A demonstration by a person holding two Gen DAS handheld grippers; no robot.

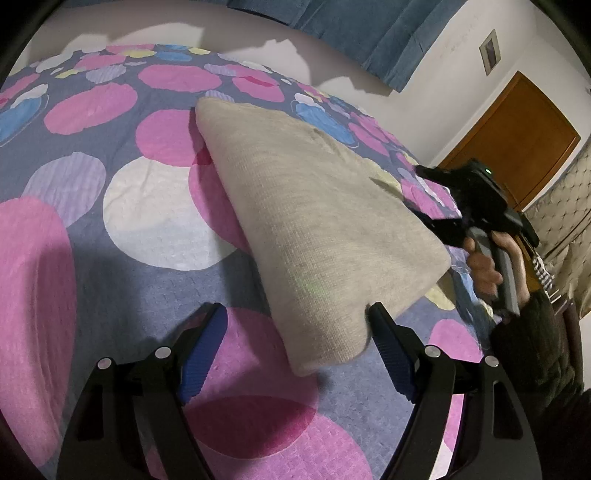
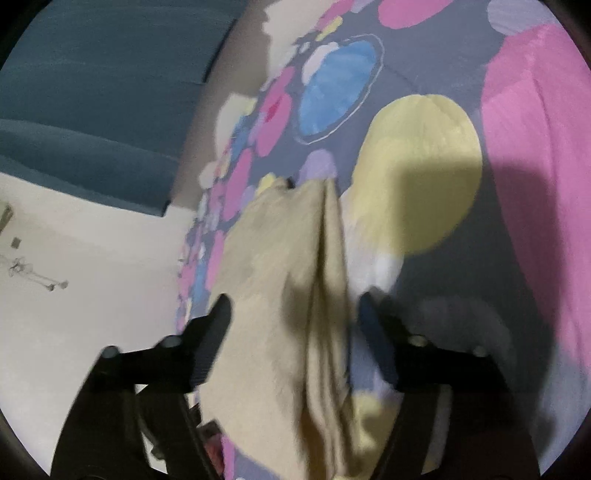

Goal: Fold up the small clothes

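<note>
A beige knit garment [image 1: 314, 221] lies folded on the bedspread [image 1: 155, 206] with big coloured circles. My left gripper [image 1: 297, 325] is open, its jaws wide apart; the cloth's near corner lies between them, against the right finger [image 1: 388, 343]. My right gripper [image 1: 439, 221] is at the cloth's right edge in the left wrist view, held by a hand. In the blurred right wrist view the right gripper [image 2: 293, 314] is open, with the folded cloth [image 2: 288, 295] running between its fingers.
The bed's far edge meets a pale wall with blue curtains [image 1: 369, 33]. A wooden door [image 1: 517, 140] stands at the right. A padded headboard [image 1: 565, 206] is at the far right, next to the person's sleeve [image 1: 535, 350].
</note>
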